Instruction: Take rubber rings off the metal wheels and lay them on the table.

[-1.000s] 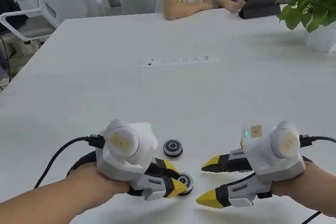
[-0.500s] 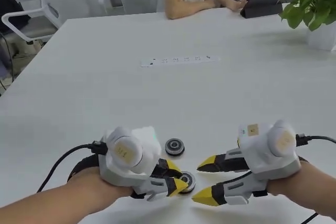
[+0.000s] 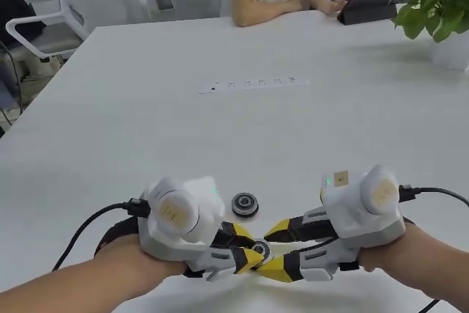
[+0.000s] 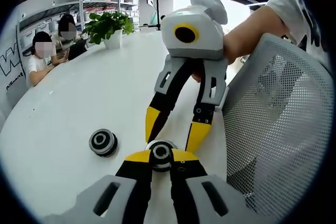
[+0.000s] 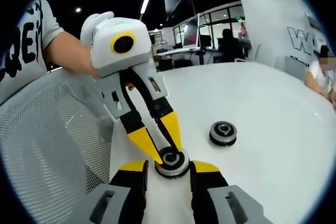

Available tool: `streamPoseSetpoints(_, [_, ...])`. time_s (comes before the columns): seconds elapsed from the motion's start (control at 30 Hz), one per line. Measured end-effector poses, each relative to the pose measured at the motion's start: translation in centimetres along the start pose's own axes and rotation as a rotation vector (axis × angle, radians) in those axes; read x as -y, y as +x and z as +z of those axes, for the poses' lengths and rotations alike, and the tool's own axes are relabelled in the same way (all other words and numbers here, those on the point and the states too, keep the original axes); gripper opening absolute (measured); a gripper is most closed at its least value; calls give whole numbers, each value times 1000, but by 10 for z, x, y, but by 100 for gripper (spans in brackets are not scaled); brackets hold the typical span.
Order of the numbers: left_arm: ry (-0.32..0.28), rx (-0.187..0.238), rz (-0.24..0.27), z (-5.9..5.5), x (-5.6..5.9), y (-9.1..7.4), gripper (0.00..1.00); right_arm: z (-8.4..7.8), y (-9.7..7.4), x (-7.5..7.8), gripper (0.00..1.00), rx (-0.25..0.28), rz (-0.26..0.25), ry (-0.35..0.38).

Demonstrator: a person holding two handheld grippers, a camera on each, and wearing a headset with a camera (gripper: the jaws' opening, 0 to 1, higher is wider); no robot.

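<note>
Head view, items catalogued by place relative to the clamped wheel.

1. metal wheel [image 3: 258, 249]: lies on the white counter [image 3: 146, 122], its dark rubber ring [image 5: 171, 172] on it.
2. left hand-held gripper [image 3: 251, 258]: jaws closed on this wheel, a yellow tip against each side (plain in the left gripper view).
3. right hand-held gripper [image 3: 272, 253]: jaws parted, tips straddling the same wheel from the opposite side; contact cannot be told.
4. second metal wheel [image 3: 245, 204]: flat on the counter just beyond the clamped wheel, apart from both grippers.
5. power strip [image 3: 253, 83]: well beyond the clamped wheel.
6. potted plant [image 3: 432, 1]: far beyond it, to the right.
</note>
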State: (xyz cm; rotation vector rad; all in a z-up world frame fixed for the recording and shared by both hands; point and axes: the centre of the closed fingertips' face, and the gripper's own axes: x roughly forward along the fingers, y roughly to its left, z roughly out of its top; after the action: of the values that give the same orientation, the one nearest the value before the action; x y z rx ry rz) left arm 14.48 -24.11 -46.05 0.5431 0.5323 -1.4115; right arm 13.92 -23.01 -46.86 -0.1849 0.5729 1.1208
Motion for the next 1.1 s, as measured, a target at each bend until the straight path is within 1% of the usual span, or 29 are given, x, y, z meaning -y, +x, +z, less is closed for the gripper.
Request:
streamPoseSetpoints(0.07, [1,-1,2,0,0,0,7,-5,1,2,28,-23,-10,-30])
streamPoseSetpoints(0.2, [1,0,1,0,0,0,7,-3,1,4,27,-13,-17,-18])
streamPoseSetpoints(0.27, [0,0,1,0,0,1,7,-4,3,4,27,-15,-24,-25])
streamPoseSetpoints(0.3, [0,1,1,0,0,1,7,-7,5,5,27,-34,-30,-35])
streamPoseSetpoints(0.33, [0,1,2,0,0,1,7,-6,5,4,28,-28,-26,-36])
streamPoseSetpoints(0.4, [-2,2,3,0,0,1,7,-8,5,5,27,-44,-31,-53])
streamPoseSetpoints(0.6, [-3,3,3,0,0,1,7,-8,2,4,24,-40,-39,-70])
streamPoseSetpoints(0.77, [-3,3,4,0,0,1,7,-9,-1,4,22,-45,-44,-72])
streamPoseSetpoints(1.1, [-7,6,6,0,-1,1,7,-13,-7,5,16,-48,-46,-40])
